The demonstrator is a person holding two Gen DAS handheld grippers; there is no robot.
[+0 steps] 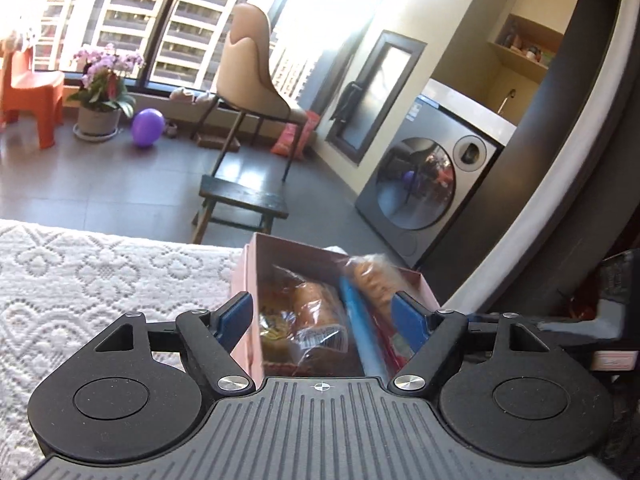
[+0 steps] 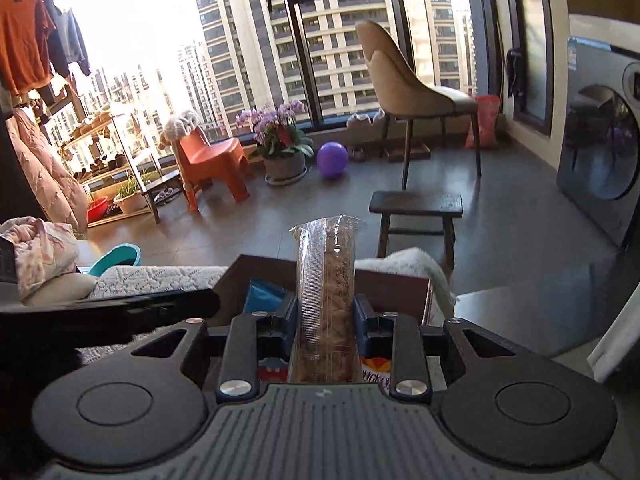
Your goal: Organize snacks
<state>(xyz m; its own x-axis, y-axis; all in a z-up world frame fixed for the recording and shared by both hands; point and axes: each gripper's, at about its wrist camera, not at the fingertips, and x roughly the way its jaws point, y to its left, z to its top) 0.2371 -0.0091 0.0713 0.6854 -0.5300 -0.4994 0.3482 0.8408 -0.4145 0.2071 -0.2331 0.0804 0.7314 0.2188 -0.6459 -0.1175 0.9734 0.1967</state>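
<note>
Left wrist view: left gripper (image 1: 322, 312) spread wide, blue pads (image 1: 236, 316) apart, nothing between them. It hangs over a pink box (image 1: 250, 280) that sits on a white lace cloth (image 1: 92, 276). One pad lies outside the box's left wall, the other over its right side. Inside the box: a clear bread pack (image 1: 310, 320), a blue packet (image 1: 360, 332) lying lengthwise, and another bread pack (image 1: 370, 280) against the right wall, its top rising above the rim. Red wrapping shows at the right bottom corner; contents cannot be read.

Beyond the cloth edge: dark stool (image 1: 244, 204), beige chair (image 1: 252, 72), washer (image 1: 430, 184), purple balloon (image 1: 148, 128), orchid pot (image 1: 100, 92), orange chair (image 1: 30, 96).

Right wrist view: right gripper (image 2: 325, 312) clamped on a tall clear pack of biscuits (image 2: 326, 280), held upright, both pads pressed to its sides. The pack's sealed top stands well above the fingers. Below and behind it is the box (image 2: 392, 284), here in shadow, with the blue packet (image 2: 264, 294) in its left part. A dark bar, probably the left gripper's body (image 2: 120, 312), crosses the left side just beside the box. Whether the pack's bottom touches the box contents is hidden by the gripper.
</note>
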